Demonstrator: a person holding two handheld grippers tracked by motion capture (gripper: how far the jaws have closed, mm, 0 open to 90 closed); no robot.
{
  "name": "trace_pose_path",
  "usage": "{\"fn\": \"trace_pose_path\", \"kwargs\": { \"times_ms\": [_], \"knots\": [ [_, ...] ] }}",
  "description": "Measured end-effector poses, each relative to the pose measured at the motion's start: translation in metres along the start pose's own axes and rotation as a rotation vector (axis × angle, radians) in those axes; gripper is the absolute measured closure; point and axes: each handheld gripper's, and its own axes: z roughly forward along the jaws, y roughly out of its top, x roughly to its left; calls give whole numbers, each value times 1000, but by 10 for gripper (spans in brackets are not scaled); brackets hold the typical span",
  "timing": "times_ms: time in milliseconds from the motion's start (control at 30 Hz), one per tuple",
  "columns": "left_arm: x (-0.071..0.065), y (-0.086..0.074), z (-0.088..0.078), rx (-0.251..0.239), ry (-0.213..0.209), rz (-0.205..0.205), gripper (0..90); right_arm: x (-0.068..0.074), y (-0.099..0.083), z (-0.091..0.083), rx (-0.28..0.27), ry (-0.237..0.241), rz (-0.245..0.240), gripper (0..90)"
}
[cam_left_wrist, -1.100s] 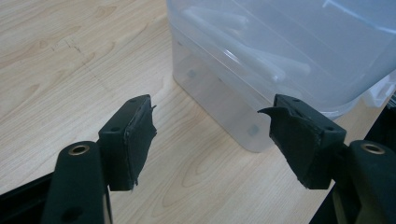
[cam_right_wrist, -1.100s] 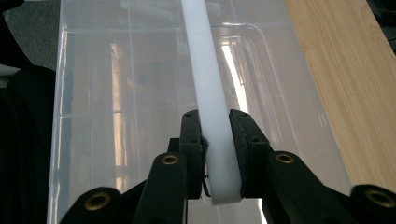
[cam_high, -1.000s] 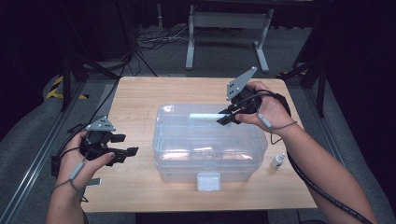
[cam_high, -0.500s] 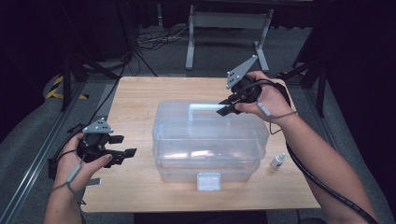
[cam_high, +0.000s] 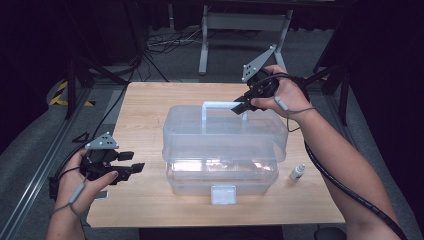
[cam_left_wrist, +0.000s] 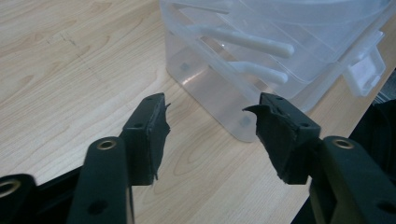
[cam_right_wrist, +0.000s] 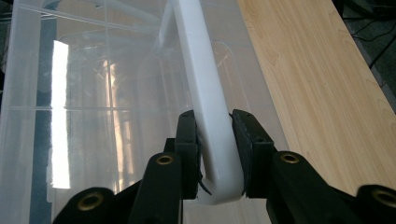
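A clear plastic storage box (cam_high: 225, 145) with a white carry handle (cam_high: 218, 105) stands mid-table. My right gripper (cam_high: 241, 107) is shut on the right end of that handle, which stands raised above the lid. In the right gripper view the two pads press on the handle (cam_right_wrist: 201, 70) at its bend, over the lid (cam_right_wrist: 93, 93). My left gripper (cam_high: 131, 163) hovers left of the box, open. Its jaws have just been closing, with nothing between them. In the left gripper view the left gripper (cam_left_wrist: 208, 105) faces the box's lower corner (cam_left_wrist: 243, 123).
A small white bottle (cam_high: 297, 172) stands on the wooden table (cam_high: 145, 110) right of the box. The box's front latch (cam_high: 223, 194) faces the near edge. A metal stand (cam_high: 240, 20) is on the floor behind the table.
The right gripper has lifted and swung the handle from lying on the lid to standing up. The left gripper's jaws have narrowed; the left hand has stayed in place.
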Motion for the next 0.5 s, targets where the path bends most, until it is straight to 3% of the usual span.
{"fn": "trace_pose_path", "kwargs": {
  "times_ms": [333,500],
  "knots": [
    [-4,-2,4,-4,-26,17,528,-14,3,-1,-1,14,17,731],
    [-7,-2,4,-13,-19,25,542,-19,5,-1,0,13,20,727]
  ]
}}
